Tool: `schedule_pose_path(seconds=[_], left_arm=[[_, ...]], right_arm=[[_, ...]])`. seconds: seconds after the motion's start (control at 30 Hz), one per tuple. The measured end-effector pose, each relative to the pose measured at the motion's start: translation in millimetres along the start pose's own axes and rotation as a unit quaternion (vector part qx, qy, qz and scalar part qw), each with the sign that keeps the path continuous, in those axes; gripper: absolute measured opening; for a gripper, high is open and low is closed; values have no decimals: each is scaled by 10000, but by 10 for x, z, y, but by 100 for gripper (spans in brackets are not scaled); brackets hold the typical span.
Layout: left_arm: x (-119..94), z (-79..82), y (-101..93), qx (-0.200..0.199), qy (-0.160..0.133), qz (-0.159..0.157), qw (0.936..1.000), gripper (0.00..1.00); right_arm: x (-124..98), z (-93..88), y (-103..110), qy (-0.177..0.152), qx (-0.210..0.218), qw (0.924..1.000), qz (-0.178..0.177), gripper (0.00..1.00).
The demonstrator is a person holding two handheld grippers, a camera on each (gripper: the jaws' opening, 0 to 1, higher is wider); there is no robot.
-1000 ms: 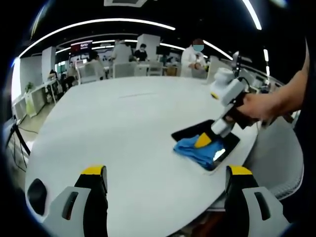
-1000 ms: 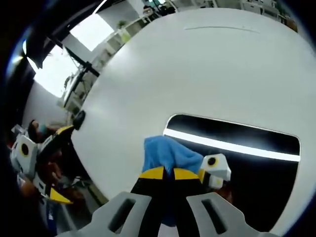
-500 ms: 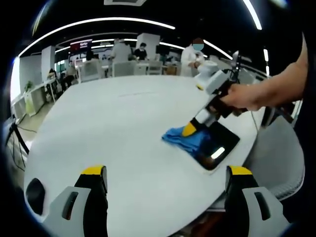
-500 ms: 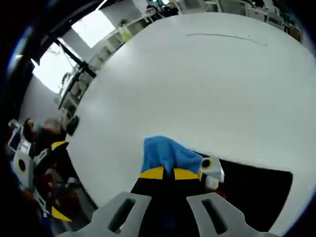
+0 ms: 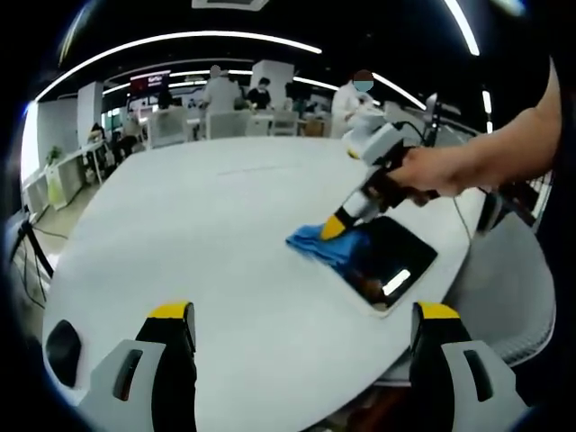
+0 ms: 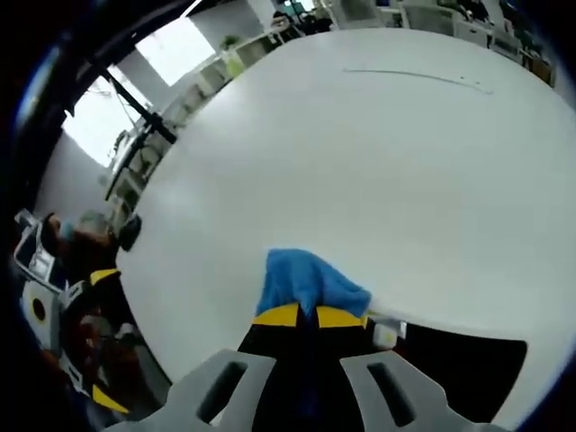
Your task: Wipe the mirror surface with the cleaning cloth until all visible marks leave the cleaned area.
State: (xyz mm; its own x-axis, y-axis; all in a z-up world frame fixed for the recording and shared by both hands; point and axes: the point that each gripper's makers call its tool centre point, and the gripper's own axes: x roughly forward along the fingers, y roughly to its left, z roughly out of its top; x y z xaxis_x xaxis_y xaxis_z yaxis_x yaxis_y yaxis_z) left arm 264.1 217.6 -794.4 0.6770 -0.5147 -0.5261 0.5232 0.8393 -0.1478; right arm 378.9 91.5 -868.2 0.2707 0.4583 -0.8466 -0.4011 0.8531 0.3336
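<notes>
A dark rectangular mirror point(image 5: 389, 261) lies flat on the white round table point(image 5: 198, 225), near its right edge. A blue cleaning cloth point(image 5: 317, 243) rests at the mirror's far-left corner, partly on the table. My right gripper point(image 5: 335, 227) is shut on the cloth point(image 6: 301, 281) and presses it down; a hand holds that gripper. In the right gripper view the mirror point(image 6: 459, 364) shows dark at the lower right. My left gripper point(image 5: 301, 328) hovers open over the table's near side, nothing between its jaws.
Office desks, chairs and several people point(image 5: 353, 94) stand beyond the table's far edge. A grey chair point(image 5: 508, 279) sits close to the table's right side. The left gripper point(image 6: 67, 333) shows at the lower left of the right gripper view.
The right gripper has dragged the cloth across the mirror toward its far-left corner and partly onto the table. The left gripper has stayed put.
</notes>
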Motion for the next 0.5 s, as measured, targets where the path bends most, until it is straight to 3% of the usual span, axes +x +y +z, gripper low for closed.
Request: schedule_pose_path(seconds=[0.5], left_arm=[[8, 58, -2, -35, -55, 19, 10000, 100]], right_arm=[[-70, -41, -100, -17, -131, 9999, 37, 0]])
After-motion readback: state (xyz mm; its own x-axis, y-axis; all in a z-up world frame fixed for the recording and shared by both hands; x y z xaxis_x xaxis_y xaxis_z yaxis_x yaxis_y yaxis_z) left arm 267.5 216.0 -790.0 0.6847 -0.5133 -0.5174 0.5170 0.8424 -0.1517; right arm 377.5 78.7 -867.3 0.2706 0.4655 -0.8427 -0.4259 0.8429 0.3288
